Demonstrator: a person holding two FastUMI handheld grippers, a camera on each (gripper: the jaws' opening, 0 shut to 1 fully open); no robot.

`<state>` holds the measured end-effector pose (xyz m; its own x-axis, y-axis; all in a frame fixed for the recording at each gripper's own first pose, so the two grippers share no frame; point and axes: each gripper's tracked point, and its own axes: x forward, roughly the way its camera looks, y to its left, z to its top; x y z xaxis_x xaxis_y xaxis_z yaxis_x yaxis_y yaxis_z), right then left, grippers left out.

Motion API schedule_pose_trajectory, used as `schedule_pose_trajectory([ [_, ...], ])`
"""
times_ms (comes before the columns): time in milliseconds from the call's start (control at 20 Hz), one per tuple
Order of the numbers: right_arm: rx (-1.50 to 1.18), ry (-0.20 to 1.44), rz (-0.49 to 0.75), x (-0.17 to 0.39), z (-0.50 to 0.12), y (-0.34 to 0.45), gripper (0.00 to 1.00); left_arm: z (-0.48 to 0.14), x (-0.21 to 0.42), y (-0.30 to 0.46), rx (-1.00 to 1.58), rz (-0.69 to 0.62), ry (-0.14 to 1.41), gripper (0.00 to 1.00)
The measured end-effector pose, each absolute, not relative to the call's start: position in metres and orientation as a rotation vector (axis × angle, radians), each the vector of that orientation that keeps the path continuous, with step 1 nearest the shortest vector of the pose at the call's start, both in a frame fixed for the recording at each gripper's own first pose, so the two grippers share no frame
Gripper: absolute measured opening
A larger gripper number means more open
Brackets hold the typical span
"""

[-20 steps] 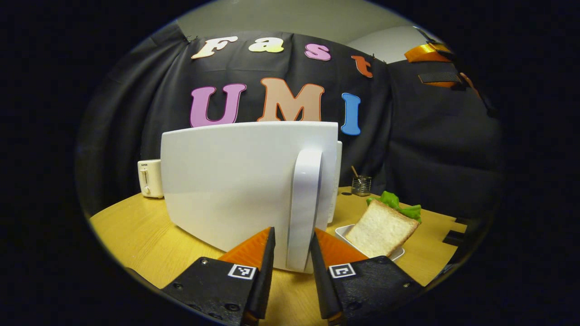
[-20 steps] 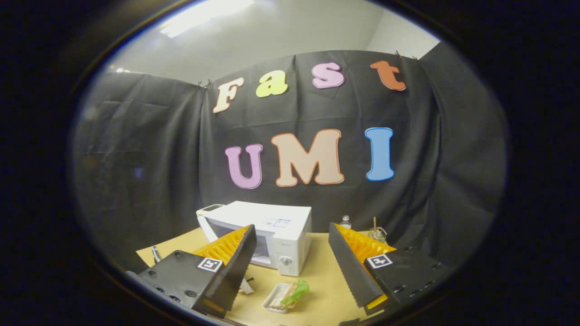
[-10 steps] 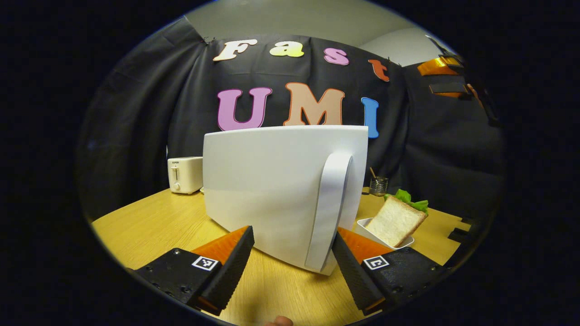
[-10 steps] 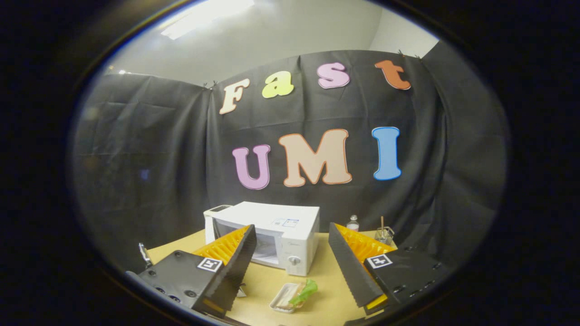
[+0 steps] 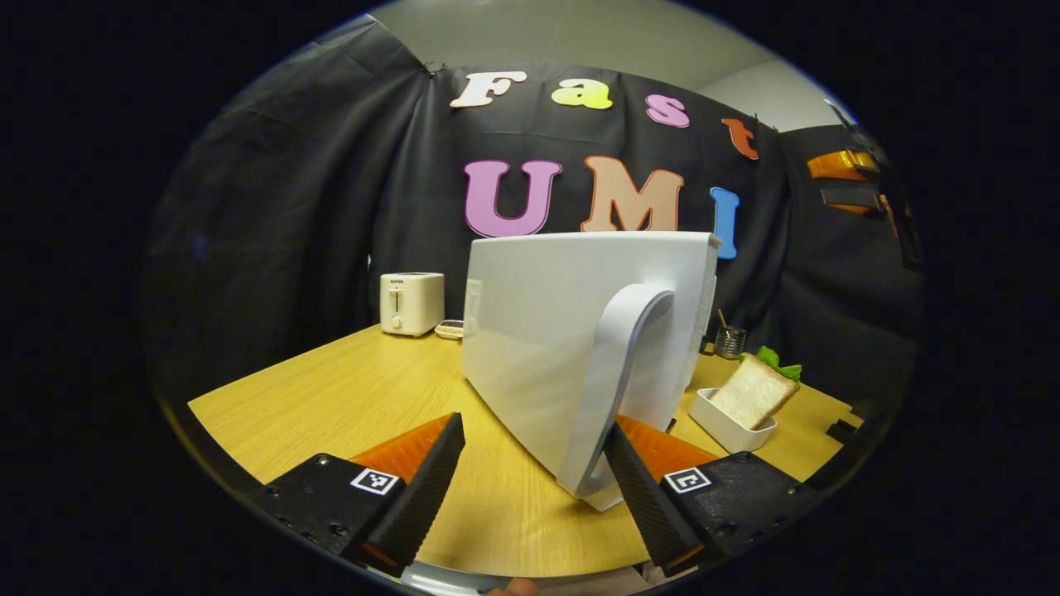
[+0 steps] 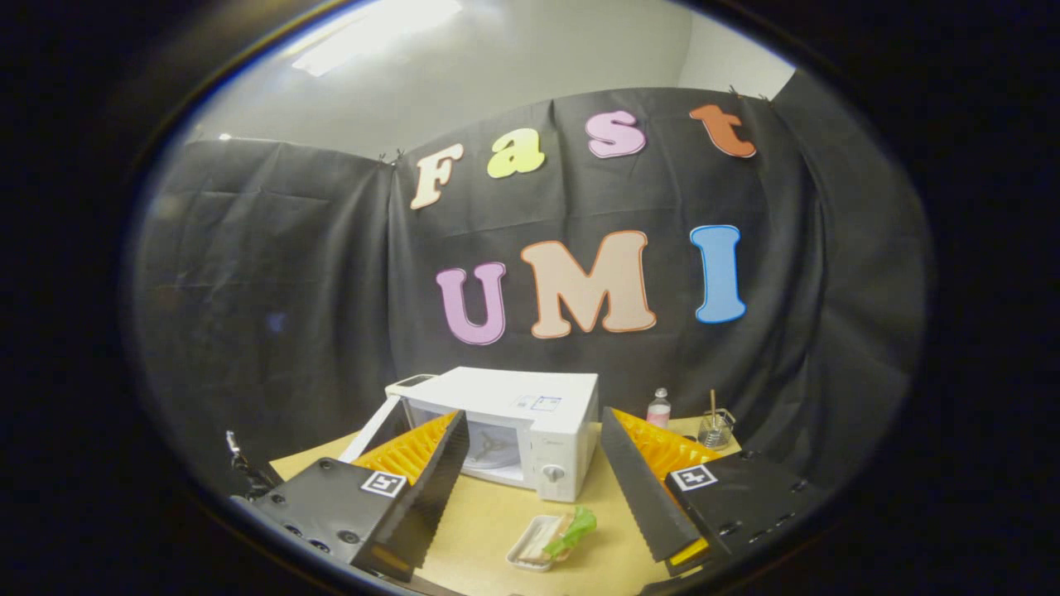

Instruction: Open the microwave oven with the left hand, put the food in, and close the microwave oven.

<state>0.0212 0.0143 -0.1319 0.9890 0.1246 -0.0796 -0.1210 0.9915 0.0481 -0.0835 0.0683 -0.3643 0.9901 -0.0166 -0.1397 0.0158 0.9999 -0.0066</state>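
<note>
The white microwave (image 6: pixel 530 410) stands at the back of the wooden table (image 5: pixel 348 397) with its door (image 5: pixel 571 331) swung out to the left. In the left gripper view I face the door's outer side and its curved white handle (image 5: pixel 619 364). My left gripper (image 5: pixel 532 437) is open, and the handle's lower end sits just inside its right finger (image 5: pixel 638 480), unclamped. A sandwich with lettuce (image 5: pixel 752 391) leans in a white dish (image 5: pixel 719 420) right of the door. My right gripper (image 6: pixel 534 418) hangs open and empty high above the sandwich dish (image 6: pixel 538 542), facing the oven's cavity (image 6: pixel 490 447).
A white toaster (image 5: pixel 411 303) and a small dish (image 5: pixel 450 329) stand at the back left. A small bottle (image 6: pixel 658 407) and a glass cup with a stick (image 6: pixel 714 426) sit right of the microwave. Bare tabletop lies left of the door.
My left gripper, shut on the door handle a second ago, has opened and let it go. The door has swung further out. The right gripper has barely shifted.
</note>
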Motion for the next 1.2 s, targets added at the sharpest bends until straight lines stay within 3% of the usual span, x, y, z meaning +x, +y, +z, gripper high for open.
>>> schedule_pose_trajectory([
  [350, 0.059, 0.093, 0.152, 0.028, -0.141, 0.029, 0.92, -0.35, -0.109, 0.152, 0.048, 0.131, 0.123, 1.0],
  [1200, 0.075, 0.112, 0.195, 0.027, -0.156, 0.039, 0.92, -0.347, -0.118, 0.181, 0.012, 0.113, 0.139, 1.0],
])
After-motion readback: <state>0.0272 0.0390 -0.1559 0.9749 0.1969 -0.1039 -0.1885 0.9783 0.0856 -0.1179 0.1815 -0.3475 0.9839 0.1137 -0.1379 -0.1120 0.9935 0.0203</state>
